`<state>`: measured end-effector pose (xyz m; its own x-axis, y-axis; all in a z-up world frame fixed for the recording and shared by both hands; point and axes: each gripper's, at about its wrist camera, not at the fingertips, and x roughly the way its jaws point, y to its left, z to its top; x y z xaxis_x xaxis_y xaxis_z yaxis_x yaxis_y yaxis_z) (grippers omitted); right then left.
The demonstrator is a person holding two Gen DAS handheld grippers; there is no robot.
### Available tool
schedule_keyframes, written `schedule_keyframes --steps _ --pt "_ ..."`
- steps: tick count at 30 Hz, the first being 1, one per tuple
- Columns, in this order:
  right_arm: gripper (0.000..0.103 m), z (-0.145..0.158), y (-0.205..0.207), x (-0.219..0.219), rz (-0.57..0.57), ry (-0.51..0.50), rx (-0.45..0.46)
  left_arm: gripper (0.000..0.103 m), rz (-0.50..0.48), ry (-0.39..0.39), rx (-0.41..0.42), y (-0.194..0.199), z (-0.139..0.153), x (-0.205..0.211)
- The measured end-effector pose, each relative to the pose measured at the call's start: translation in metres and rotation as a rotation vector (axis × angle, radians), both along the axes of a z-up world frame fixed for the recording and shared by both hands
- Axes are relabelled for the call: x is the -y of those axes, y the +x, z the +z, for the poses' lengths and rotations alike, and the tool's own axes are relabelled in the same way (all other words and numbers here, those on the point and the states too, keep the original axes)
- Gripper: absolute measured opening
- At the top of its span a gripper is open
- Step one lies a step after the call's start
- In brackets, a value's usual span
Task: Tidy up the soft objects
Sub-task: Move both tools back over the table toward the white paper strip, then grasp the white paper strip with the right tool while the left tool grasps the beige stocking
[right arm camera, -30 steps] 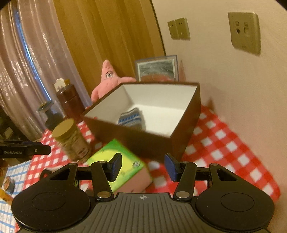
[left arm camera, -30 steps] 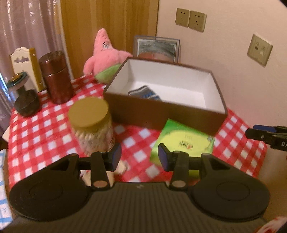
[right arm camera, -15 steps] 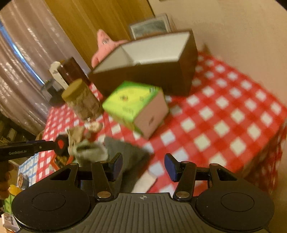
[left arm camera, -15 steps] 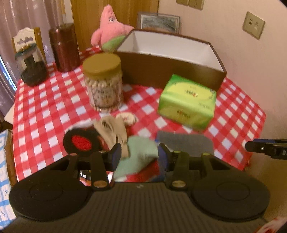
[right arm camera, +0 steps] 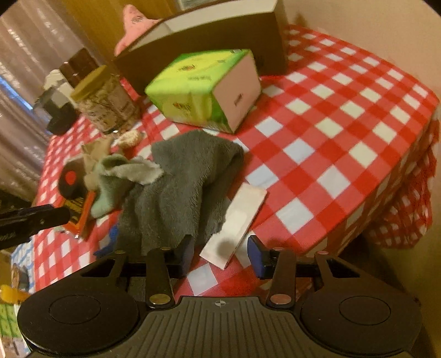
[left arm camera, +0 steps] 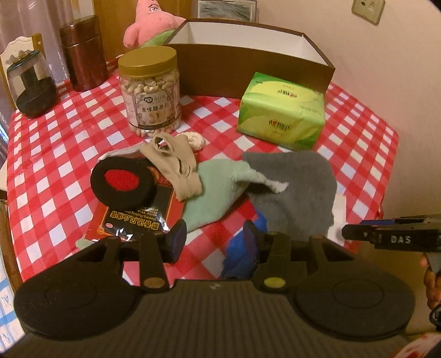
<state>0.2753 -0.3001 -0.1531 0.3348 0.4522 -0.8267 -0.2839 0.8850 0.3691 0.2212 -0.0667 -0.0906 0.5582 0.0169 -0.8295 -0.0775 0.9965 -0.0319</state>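
Note:
A grey towel (left arm camera: 297,187) lies near the table's front edge, also in the right wrist view (right arm camera: 182,187). A mint green cloth (left arm camera: 215,190) overlaps it, with a beige sock (left arm camera: 176,165) and a black pad with a red centre (left arm camera: 121,181) beside it. A blue soft item (left arm camera: 239,256) lies by my left gripper (left arm camera: 213,238), which is open and empty just before the cloths. My right gripper (right arm camera: 220,249) is open and empty over a white packet (right arm camera: 237,217). The brown open box (left arm camera: 248,63) stands at the back. A pink plush star (left arm camera: 151,24) leans behind it.
A green tissue pack (left arm camera: 281,110) lies before the box. A nut jar (left arm camera: 150,91), a brown canister (left arm camera: 82,52) and a dark glass jar (left arm camera: 30,88) stand at the left. A red snack packet (left arm camera: 137,212) lies under the pad. The table edge (right arm camera: 386,198) drops off at right.
Both grippers have pulled back and tilted down from the box to the front of the table. The pile of cloths has come into view. Both stay open.

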Motion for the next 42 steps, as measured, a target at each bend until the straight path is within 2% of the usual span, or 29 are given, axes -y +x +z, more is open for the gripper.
schedule_keyframes --steps 5,10,15,18,22,24,27,29,32,36,38,42 --pt "0.04 -0.008 -0.002 -0.009 -0.061 -0.03 0.019 0.042 -0.022 -0.004 -0.007 -0.005 -0.006 -0.008" --pt "0.04 -0.016 -0.005 -0.022 -0.068 -0.105 0.046 0.042 -0.033 -0.01 -0.006 -0.007 -0.009 -0.016" --pt "0.04 -0.018 -0.011 -0.039 -0.006 -0.193 0.124 0.042 -0.041 -0.02 -0.006 -0.006 -0.012 -0.02" --pt "0.039 -0.021 -0.015 -0.046 0.047 -0.285 0.181 0.042 -0.049 -0.025 -0.006 -0.003 -0.013 -0.019" --pt "0.039 -0.022 -0.01 -0.035 0.027 -0.323 0.202 0.042 -0.053 -0.034 -0.001 -0.001 -0.013 -0.02" --pt "0.039 -0.021 -0.004 -0.028 0.02 -0.322 0.208 0.042 -0.051 -0.034 -0.002 0.0 -0.014 -0.022" --pt "0.039 -0.018 0.006 -0.017 0.001 -0.237 0.198 0.042 -0.047 -0.04 -0.005 0.002 -0.016 -0.024" --pt "0.039 -0.016 0.011 -0.017 -0.006 -0.222 0.198 0.042 -0.046 -0.041 -0.007 0.003 -0.017 -0.025" --pt "0.039 -0.02 0.018 -0.024 -0.01 -0.234 0.185 0.042 -0.049 -0.042 -0.008 0.005 -0.018 -0.025" --pt "0.038 -0.023 0.018 -0.035 0.016 -0.29 0.24 0.042 -0.049 -0.04 -0.003 0.007 -0.017 -0.026" --pt "0.03 -0.024 0.018 -0.037 0.029 -0.283 0.245 0.042 -0.049 -0.042 0.002 0.008 -0.016 -0.027" --pt "0.028 -0.024 0.019 -0.037 0.028 -0.278 0.243 0.042 -0.05 -0.041 0.009 0.009 -0.015 -0.029"
